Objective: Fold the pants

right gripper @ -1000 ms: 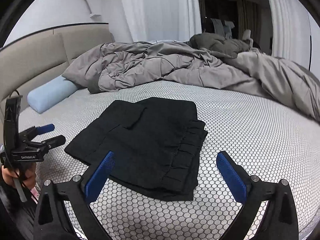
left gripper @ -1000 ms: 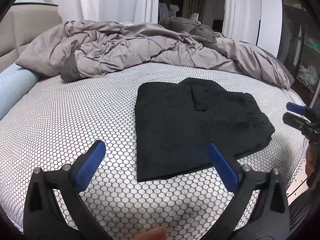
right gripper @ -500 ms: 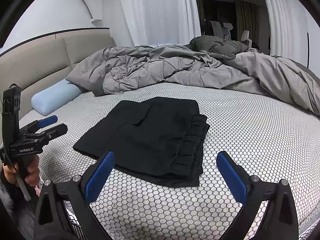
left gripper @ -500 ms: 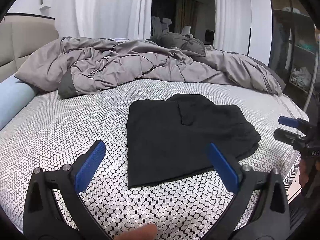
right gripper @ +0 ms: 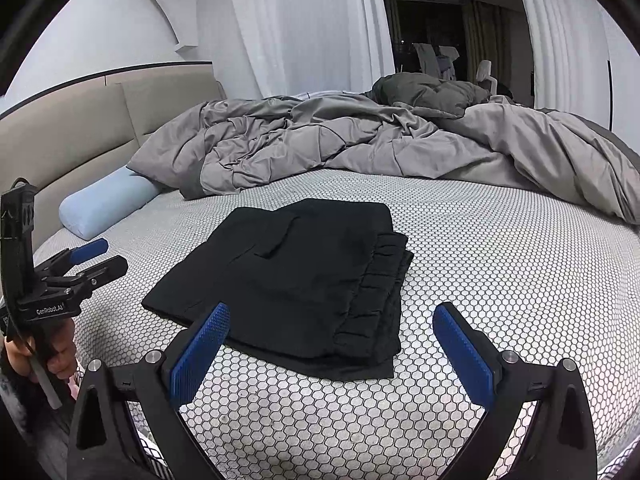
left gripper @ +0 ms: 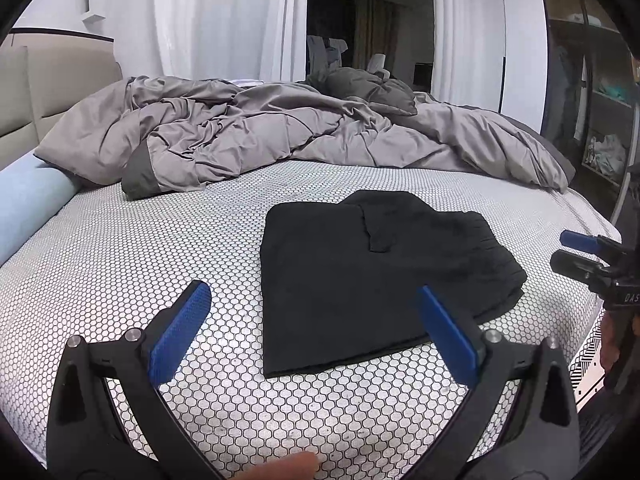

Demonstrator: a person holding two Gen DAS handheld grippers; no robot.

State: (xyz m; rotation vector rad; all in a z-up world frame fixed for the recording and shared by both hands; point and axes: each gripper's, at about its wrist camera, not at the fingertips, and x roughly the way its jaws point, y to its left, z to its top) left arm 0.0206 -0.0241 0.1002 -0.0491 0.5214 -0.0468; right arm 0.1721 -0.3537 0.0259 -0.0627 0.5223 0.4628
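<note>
The black pants (left gripper: 372,276) lie folded into a compact rectangle on the honeycomb-patterned mattress (left gripper: 140,248); in the right wrist view the pants (right gripper: 304,280) show their gathered waistband at the right side. My left gripper (left gripper: 316,320) is open and empty, held back above the near edge of the bed. My right gripper (right gripper: 332,340) is open and empty too, just short of the pants' near edge. Each gripper shows in the other's view: the right one (left gripper: 576,252) at the bed's right side, the left one (right gripper: 96,260) at the left.
A crumpled grey duvet (left gripper: 280,136) covers the far part of the bed. A light blue bolster pillow (right gripper: 108,208) lies by the beige headboard (right gripper: 100,132). White curtains (left gripper: 224,20) hang behind. Shelves (left gripper: 600,100) stand to the right.
Both grippers have drawn back and risen from the pants, so the pants look smaller and farther off. The pants lie as they were. Both grippers stay open.
</note>
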